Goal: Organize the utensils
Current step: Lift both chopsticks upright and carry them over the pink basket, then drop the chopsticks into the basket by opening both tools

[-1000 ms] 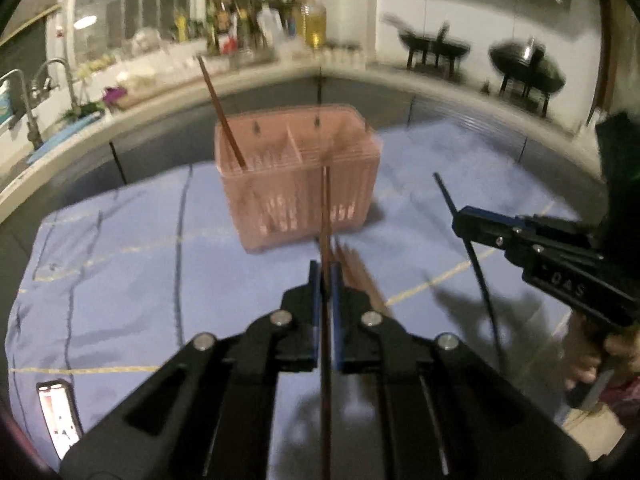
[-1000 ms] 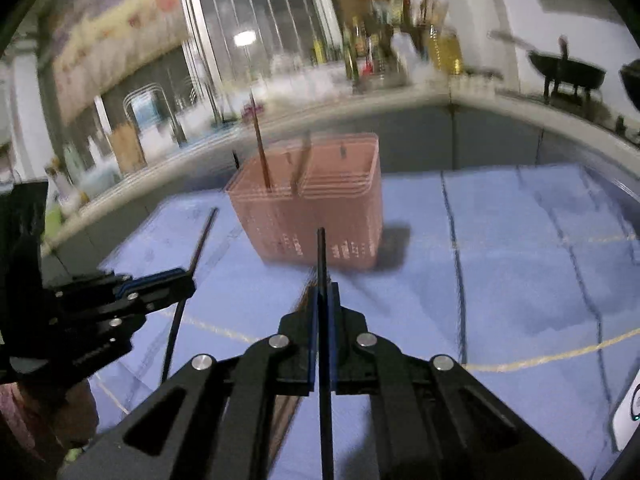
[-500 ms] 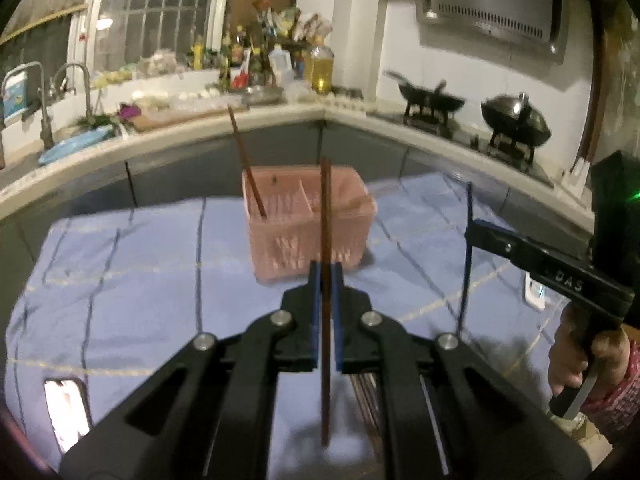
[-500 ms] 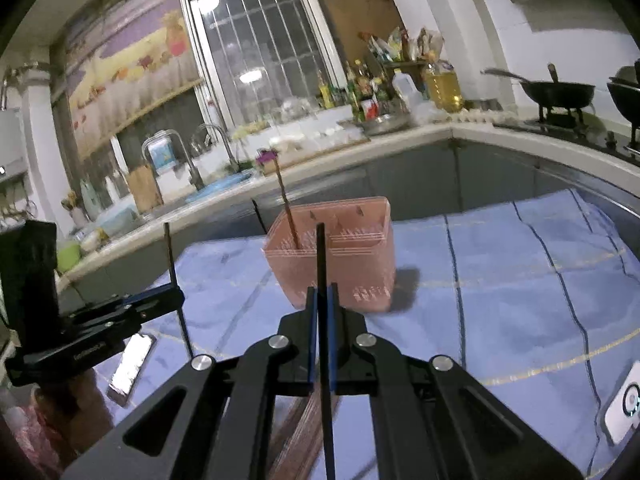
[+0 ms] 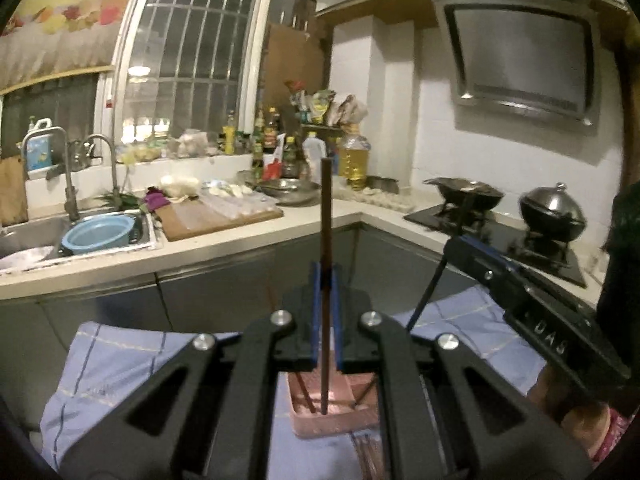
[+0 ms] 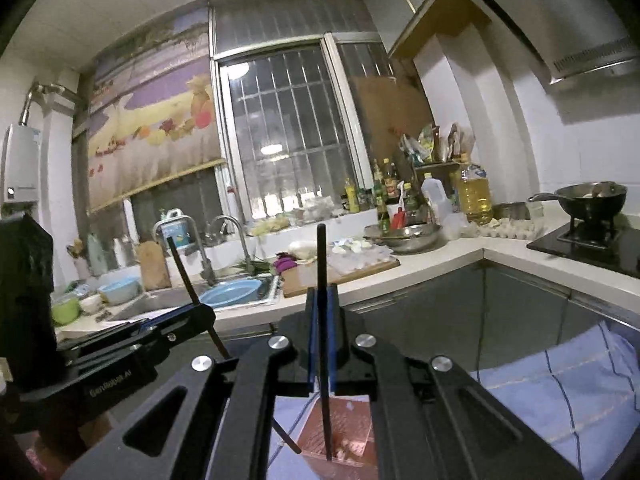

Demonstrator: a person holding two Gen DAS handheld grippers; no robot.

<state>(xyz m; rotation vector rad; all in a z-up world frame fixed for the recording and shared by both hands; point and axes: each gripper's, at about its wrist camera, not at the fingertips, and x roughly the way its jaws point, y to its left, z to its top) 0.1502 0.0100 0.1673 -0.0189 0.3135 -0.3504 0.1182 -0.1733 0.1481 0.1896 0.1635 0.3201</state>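
A: Holding what on the left?

B: Left gripper (image 5: 325,312) pinching a brown chopstick (image 5: 325,220), standing straight up, low tip down inside the pink basket (image 5: 320,426), near another brown stick leaning there.

A: And on the right?

B: Right gripper (image 6: 322,336) squeezing a black chopstick (image 6: 322,264), tip just over the same basket (image 6: 352,420).

A: Any trouble coming?

B: Maybe. Could bump together, being so close over one small basket. Could knock the leaning stick. Could miss the slot and drop onto the blue cloth (image 5: 116,364) if let go crooked.
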